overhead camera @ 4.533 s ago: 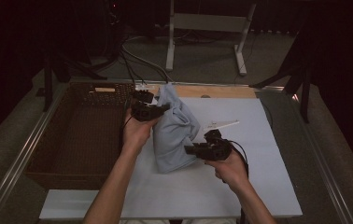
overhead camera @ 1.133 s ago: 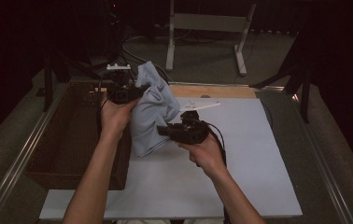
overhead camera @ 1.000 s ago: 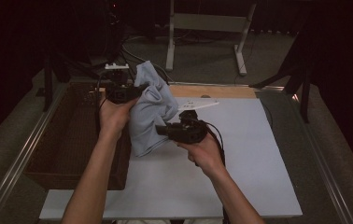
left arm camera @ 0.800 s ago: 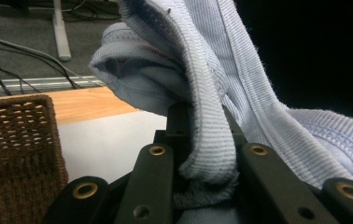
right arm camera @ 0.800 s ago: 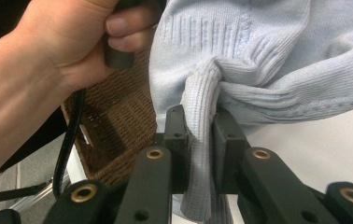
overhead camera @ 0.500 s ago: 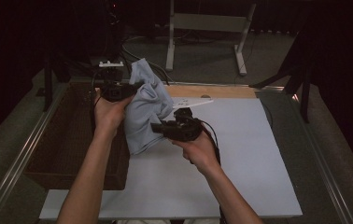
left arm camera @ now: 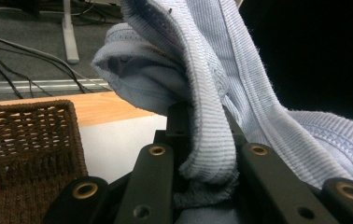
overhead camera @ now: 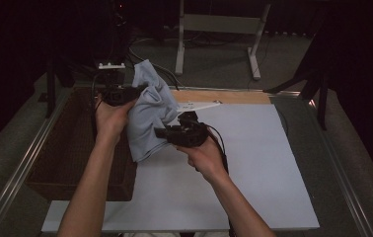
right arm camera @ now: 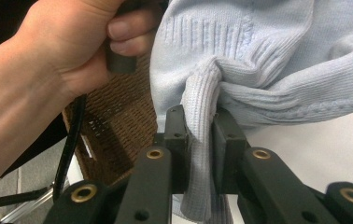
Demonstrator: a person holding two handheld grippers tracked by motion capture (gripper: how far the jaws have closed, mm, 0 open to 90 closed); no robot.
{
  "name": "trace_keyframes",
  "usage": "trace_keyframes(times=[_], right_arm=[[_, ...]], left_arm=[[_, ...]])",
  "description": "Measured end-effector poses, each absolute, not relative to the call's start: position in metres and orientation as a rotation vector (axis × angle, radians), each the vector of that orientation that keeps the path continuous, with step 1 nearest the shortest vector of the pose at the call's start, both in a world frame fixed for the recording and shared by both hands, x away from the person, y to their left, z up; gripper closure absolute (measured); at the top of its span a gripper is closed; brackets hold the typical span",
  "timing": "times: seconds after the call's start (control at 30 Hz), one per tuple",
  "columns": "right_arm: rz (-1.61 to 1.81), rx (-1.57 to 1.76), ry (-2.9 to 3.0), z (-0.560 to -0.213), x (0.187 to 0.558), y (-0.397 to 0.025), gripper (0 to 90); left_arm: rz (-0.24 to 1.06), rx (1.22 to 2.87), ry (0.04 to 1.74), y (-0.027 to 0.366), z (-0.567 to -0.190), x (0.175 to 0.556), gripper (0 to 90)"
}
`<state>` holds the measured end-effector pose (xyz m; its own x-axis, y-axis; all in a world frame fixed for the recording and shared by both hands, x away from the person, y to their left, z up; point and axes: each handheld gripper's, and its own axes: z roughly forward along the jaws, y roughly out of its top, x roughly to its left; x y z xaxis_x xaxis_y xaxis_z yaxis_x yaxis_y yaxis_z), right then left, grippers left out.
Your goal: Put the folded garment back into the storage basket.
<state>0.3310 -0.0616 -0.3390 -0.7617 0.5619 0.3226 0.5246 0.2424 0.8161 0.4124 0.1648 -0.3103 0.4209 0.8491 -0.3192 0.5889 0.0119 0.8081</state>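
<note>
Cloth [overhead camera: 150,111], pale blue and ribbed, hangs in the air between both grippers, lifted off the white board [overhead camera: 253,168]. Left gripper [overhead camera: 134,92] is clamped on a thick fold near the cloth's top edge. Right gripper [overhead camera: 161,132] is clamped on a bunched ridge lower down, close beside the left hand [right arm camera: 67,51]. Under the left gripper sits a brown woven basket [overhead camera: 71,148].

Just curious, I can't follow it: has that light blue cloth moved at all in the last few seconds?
Yes. The light blue cloth has been lifted up and away from the person; its top now passes the wooden strip at the table's far edge, above the basket corner.
</note>
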Motion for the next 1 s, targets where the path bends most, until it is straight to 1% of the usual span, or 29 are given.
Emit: trace_keyframes(times=[0.5, 0.77, 1.0], right_arm=[[1.595, 1.065, 2.448, -0.339, 0.332, -0.047, 79.1], [1.595, 1.039, 2.454, -0.335, 0.331, -0.035, 79.2], [1.597, 1.038, 2.462, -0.338, 0.331, -0.023, 79.1]], left_arm=[[0.347, 1.682, 1.267, 0.176, -0.305, 0.411, 82.5], [0.36, 1.672, 1.274, 0.186, -0.302, 0.409, 82.5], [0.376, 1.683, 1.285, 0.193, -0.3, 0.407, 82.5]])
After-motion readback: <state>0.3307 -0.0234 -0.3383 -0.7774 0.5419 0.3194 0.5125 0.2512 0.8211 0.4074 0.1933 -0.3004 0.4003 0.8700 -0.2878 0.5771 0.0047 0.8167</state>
